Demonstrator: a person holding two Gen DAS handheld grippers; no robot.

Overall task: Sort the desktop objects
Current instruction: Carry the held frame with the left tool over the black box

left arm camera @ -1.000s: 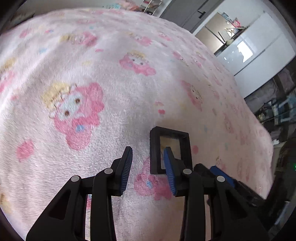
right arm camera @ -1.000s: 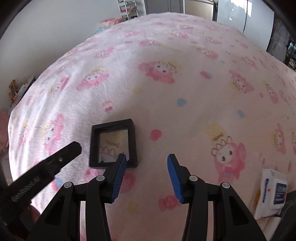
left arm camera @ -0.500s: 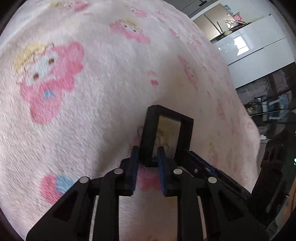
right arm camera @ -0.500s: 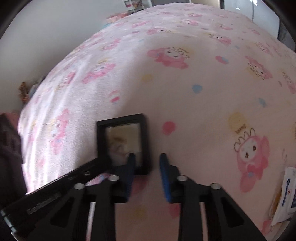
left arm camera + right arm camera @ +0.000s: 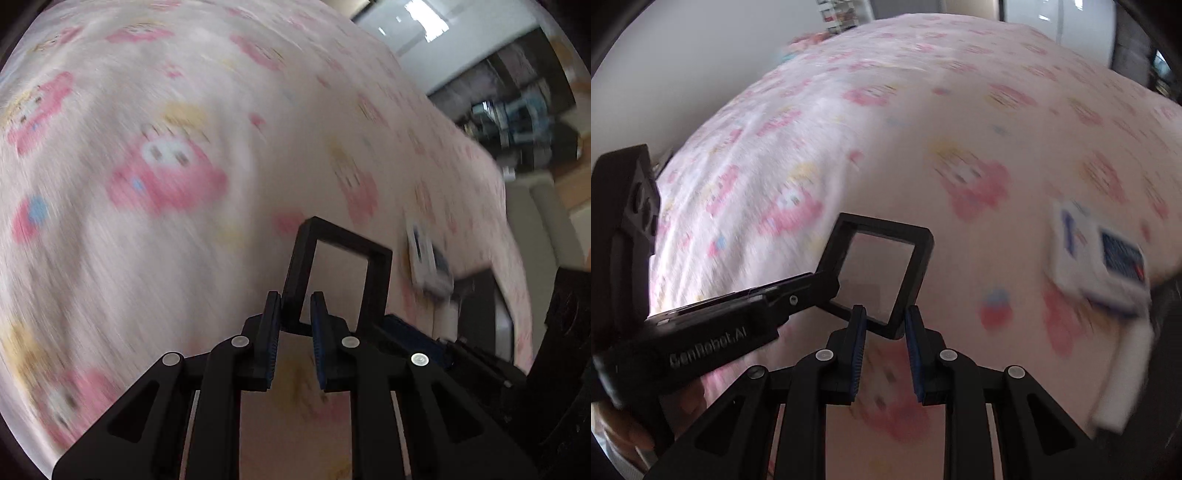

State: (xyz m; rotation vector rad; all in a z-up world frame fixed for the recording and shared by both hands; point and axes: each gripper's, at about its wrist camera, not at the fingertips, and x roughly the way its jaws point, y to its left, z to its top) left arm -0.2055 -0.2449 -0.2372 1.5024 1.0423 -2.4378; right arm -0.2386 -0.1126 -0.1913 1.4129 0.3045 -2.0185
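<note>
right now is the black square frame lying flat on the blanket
No, the black square frame is lifted off the pink blanket, clamped by the left gripper and right gripper.

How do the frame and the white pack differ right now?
The frame is black, open-centred and gripped at its near corners by both tongs, left and right; the pack is white with blue print, solid, and untouched on the blanket. The frame appears lifted and tilted; the pack lies flat. Both are rectangular.
</note>
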